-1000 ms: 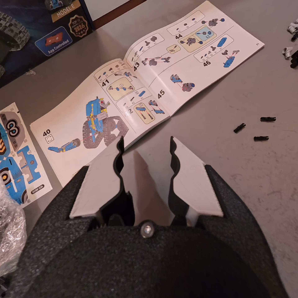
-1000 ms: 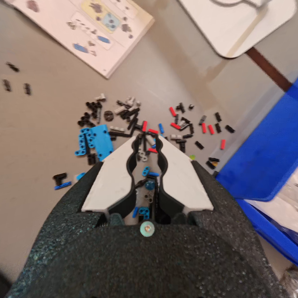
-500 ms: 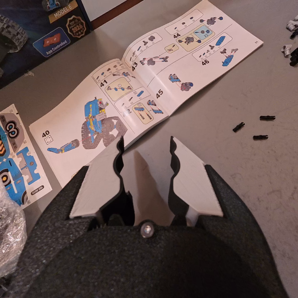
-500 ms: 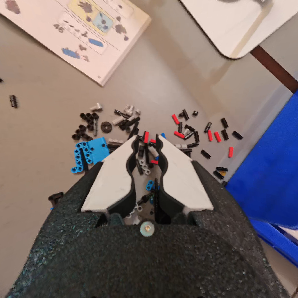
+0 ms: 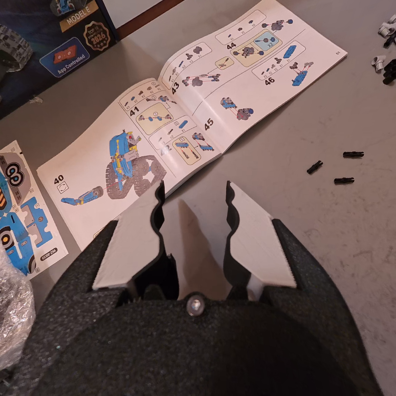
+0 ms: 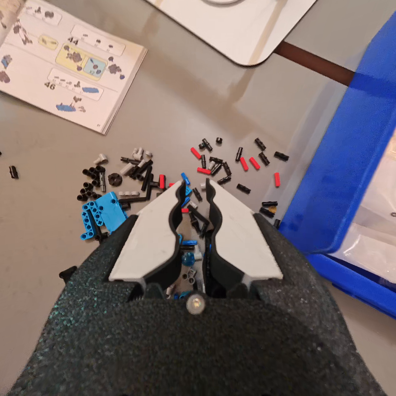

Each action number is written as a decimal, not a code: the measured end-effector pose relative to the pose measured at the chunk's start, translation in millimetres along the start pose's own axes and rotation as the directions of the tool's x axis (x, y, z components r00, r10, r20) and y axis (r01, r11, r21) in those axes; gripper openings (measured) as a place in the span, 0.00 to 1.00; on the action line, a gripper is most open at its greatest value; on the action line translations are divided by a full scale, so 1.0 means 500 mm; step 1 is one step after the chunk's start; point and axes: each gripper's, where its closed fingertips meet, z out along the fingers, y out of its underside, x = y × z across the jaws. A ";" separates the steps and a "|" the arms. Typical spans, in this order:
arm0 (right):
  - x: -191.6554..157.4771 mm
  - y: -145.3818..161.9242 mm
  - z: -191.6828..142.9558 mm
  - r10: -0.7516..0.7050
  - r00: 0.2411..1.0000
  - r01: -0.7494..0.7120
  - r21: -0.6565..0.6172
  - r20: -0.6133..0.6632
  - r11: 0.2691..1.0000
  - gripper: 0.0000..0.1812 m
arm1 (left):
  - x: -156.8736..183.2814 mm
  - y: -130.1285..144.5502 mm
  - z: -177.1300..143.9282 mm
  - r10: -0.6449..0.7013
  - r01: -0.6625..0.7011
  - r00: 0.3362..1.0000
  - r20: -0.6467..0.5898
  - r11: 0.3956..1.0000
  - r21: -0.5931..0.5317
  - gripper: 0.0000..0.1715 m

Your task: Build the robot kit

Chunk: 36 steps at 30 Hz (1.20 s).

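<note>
My left gripper [image 5: 195, 186] is open and empty. It hovers over the bare grey table just in front of an open instruction booklet [image 5: 192, 107]. Three loose black pins [image 5: 344, 180] lie to its right. My right gripper [image 6: 195, 182] is open by a narrow gap and holds nothing. It hangs over a scattered pile of small black, red, grey and blue building parts. A black pin [image 6: 196, 194] lies on the table under its tips. A blue panel piece [image 6: 107, 211] lies to its left and red pins [image 6: 243, 164] ahead to its right.
A sticker sheet [image 5: 25, 214] and a crinkled plastic bag [image 5: 12, 300] lie at the left. The dark product box [image 5: 53, 42] stands at the back left. A blue bin [image 6: 342, 171] stands at the right of the pile. A white board [image 6: 235, 27] lies beyond it. The booklet's corner [image 6: 64, 75] shows at the upper left. The gap from one gripper's tips to the other's is roughly 35 cm. The black pin [image 6: 196, 194] is closer to my right gripper, around 4 cm from its tips; the left tips are 35 cm off.
My right gripper has shifted over the parts pile, so the booklet and parts slid left and down in its view. Its gap is unchanged. My left gripper has barely moved.
</note>
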 end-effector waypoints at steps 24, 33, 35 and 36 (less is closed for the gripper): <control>-0.223 -0.020 0.082 -0.286 0.937 0.294 -0.012 0.201 0.956 0.15 | 0.004 0.002 0.001 0.020 -0.020 1.000 0.003 1.000 -0.007 0.33; -0.062 0.017 0.016 -0.157 0.986 0.161 -0.070 0.053 0.984 0.15 | 0.009 -0.004 -0.001 0.028 -0.028 1.000 -0.002 1.000 0.001 0.33; -0.049 0.041 -0.005 -0.086 0.988 0.097 -0.086 0.126 0.992 0.14 | 0.009 -0.003 0.000 0.029 -0.029 1.000 -0.003 1.000 -0.003 0.33; -0.059 0.049 -0.015 -0.057 0.978 0.075 -0.080 0.203 0.994 0.13 | 0.010 -0.002 0.000 0.029 -0.029 1.000 -0.004 1.000 -0.004 0.33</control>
